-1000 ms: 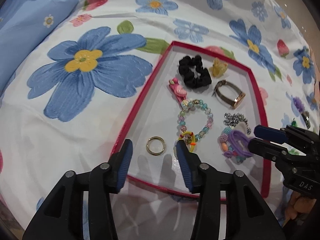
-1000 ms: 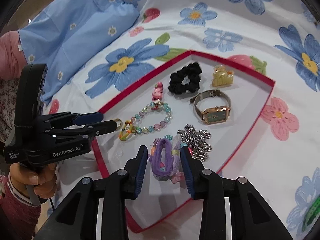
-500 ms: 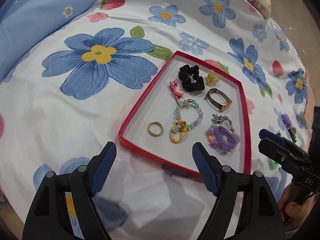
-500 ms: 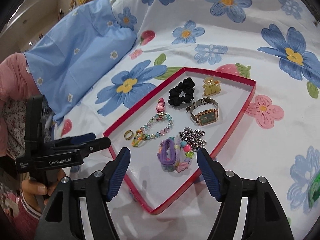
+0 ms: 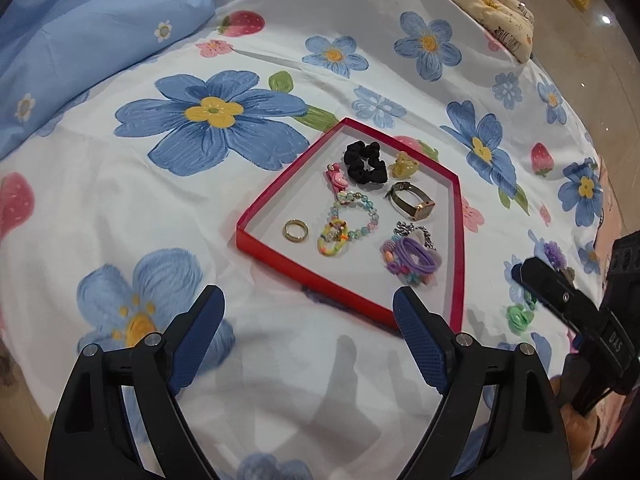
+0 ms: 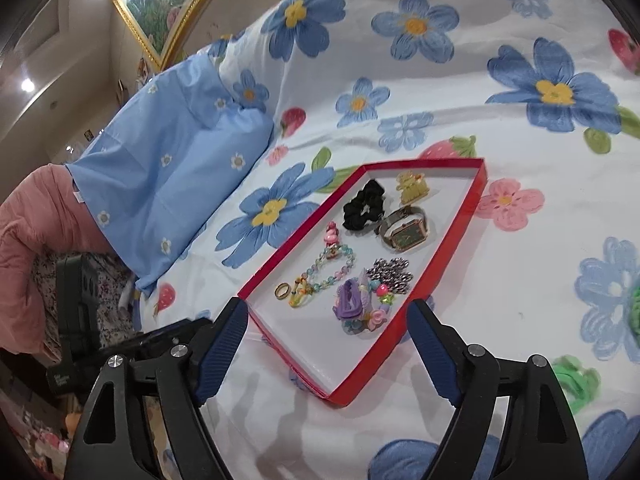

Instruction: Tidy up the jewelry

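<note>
1. The flowered bedsheet covers the whole bed, with wide bare cloth to the left of the tray and between the tray and both grippers.
2. A blue pillow lies well apart from the tray, up at the far left.
3. The red tray sits flat on the sheet, its low red rim running round all sides; its near corner points toward the grippers.
4. The left gripper hangs above bare sheet just short of the tray's near edge, its blue-padded fingers spread wide and holding nothing.
5. The right gripper hovers over the tray's near corner, its fingers likewise spread wide and empty.
6. Inside the tray, the black scrunchie lies at the far end, with a yellow hair claw just beside it near the far rim.
7. The watch lies in the middle, toward the right rim.
8. A beaded bracelet lies centrally, with a pink clip at its far end.
9. A purple hair tie bundle sits near the right rim, touching a silver chain.
10. The gold ring lies alone near the left rim, bare tray floor around it.
11. Green hair ties lie on the sheet outside the tray's right edge.
</note>
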`<state>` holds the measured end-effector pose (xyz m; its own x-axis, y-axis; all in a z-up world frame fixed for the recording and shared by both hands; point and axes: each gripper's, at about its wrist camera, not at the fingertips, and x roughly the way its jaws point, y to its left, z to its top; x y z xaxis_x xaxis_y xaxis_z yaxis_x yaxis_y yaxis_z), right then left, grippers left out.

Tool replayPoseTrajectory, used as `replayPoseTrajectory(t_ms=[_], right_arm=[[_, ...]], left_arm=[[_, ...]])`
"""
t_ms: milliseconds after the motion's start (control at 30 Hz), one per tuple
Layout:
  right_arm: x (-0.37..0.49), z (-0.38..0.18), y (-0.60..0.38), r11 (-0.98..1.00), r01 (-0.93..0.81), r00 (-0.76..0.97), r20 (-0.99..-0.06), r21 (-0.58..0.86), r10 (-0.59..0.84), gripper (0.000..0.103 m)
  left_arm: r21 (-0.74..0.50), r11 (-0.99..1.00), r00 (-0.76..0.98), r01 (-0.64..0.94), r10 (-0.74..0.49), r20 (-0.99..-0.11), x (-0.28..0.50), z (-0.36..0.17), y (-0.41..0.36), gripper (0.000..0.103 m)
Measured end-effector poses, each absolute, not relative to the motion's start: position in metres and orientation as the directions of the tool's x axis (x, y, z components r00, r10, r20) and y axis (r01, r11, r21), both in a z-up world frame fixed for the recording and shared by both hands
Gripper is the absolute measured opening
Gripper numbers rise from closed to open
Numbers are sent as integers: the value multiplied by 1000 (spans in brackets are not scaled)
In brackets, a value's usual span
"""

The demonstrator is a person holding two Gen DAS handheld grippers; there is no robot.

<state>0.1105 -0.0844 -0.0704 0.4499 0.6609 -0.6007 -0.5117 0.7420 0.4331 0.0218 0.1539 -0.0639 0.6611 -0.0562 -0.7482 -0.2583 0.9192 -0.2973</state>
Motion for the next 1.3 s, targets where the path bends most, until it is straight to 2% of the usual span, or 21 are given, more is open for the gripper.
replayPoseTrajectory(t_ms=[233, 267, 333, 400, 533, 667, 933, 1300], right_arm=[[94, -38, -88, 765, -552, 519, -581, 332, 627, 90], [92, -31, -88, 764, -565, 528, -575, 312, 625, 91], [89, -16, -87, 771, -584, 551, -574, 254, 606, 98], [85, 0, -88, 775, -596, 575, -561, 211, 595, 99], [81, 16, -91, 775, -607, 600, -539, 174, 591, 103], [76, -2, -88, 793, -600, 622, -560, 109, 548, 103], [77, -47, -79, 795, -599, 578, -634, 99, 514, 103], [73, -67, -86, 807, -579, 581, -636, 116, 508, 103]], left_arm=[[-218, 950, 698, -225, 1, -716, 5, -34, 134, 87], [-205, 954, 704, -221, 10, -710, 3, -29, 132, 88], [-175, 960, 717, -220, 38, -696, 0, -16, 129, 97], [-159, 960, 732, -229, 62, -678, -2, -6, 127, 103], [-115, 960, 736, -254, 115, -667, 1, -6, 126, 103], [-91, 956, 716, -277, 143, -683, 4, -25, 128, 103], [-51, 952, 691, -301, 181, -700, 0, -46, 124, 103], [-14, 952, 716, -304, 219, -663, -12, -44, 115, 103]])
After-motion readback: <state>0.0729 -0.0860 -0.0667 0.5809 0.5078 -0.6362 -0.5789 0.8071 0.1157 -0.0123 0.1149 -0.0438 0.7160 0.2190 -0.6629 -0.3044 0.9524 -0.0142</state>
